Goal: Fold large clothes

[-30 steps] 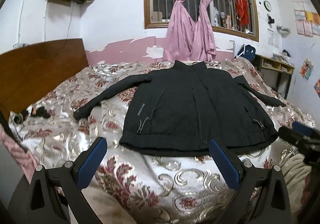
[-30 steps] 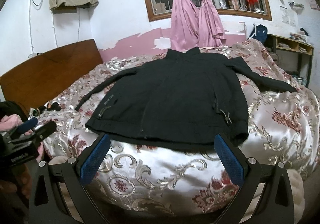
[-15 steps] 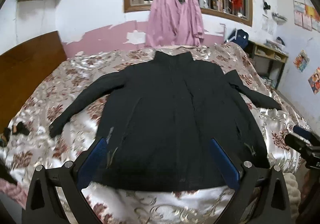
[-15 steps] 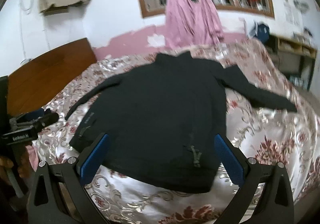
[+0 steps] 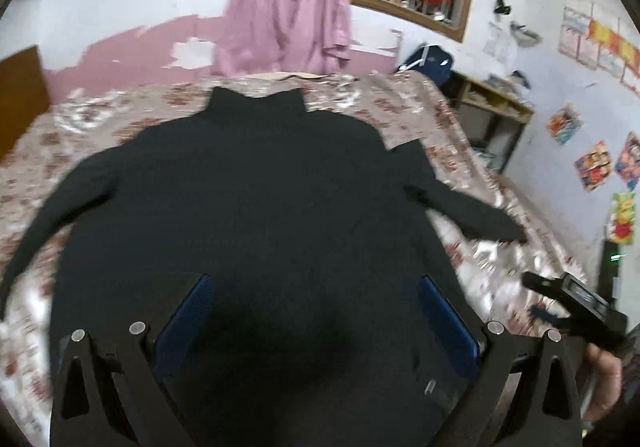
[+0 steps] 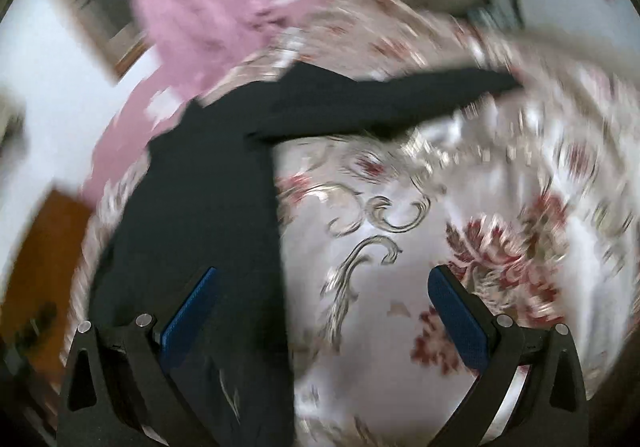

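A black jacket (image 5: pixel 256 199) lies flat on the bed, collar far, both sleeves spread out. My left gripper (image 5: pixel 316 319) is open and empty, right above the jacket's lower middle. My right gripper (image 6: pixel 322 317) is open and empty over the bedspread by the jacket's right side. Its left finger (image 6: pixel 190 311) is over the jacket's body (image 6: pixel 192 207). The right sleeve (image 6: pixel 380 103) stretches away to the right. The right gripper also shows in the left wrist view (image 5: pixel 576 307), by the sleeve cuff. The right wrist view is blurred.
The bed has a shiny floral bedspread (image 6: pixel 420 247). A wooden headboard (image 5: pixel 20 87) stands at the left. Pink curtains (image 5: pixel 284 7) hang at the barred window behind. A shelf (image 5: pixel 492 107) with a blue bag stands right of the bed.
Both grippers have moved forward and down over the bed. The left one is now over the jacket's body. The right one has swung right, toward the right sleeve.
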`<act>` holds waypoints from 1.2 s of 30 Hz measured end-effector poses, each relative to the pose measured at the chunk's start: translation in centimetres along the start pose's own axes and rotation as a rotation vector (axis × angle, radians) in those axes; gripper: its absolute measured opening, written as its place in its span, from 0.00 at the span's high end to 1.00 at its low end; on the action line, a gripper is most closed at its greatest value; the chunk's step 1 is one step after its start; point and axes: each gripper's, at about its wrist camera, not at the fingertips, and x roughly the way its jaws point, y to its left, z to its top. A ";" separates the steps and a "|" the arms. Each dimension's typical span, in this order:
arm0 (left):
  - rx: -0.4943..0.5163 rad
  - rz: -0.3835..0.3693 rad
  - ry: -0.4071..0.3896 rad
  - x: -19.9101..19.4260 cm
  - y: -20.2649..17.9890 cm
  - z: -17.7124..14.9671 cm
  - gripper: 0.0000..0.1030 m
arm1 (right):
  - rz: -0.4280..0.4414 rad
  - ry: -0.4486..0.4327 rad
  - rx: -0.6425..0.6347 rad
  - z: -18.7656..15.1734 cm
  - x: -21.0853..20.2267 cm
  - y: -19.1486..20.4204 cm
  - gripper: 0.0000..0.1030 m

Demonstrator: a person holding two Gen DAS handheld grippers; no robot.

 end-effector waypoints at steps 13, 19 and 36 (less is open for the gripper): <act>0.119 -0.123 0.044 17.1 -5.9 8.8 0.00 | 0.025 -0.094 0.360 10.5 12.9 -7.8 0.01; 0.052 -0.119 0.071 22.7 -6.7 10.8 0.01 | -0.027 -0.144 0.508 13.7 16.0 -11.0 0.01; 0.161 -0.027 0.253 30.1 -8.7 8.6 0.00 | 0.140 -0.270 0.639 16.0 18.7 -13.0 0.86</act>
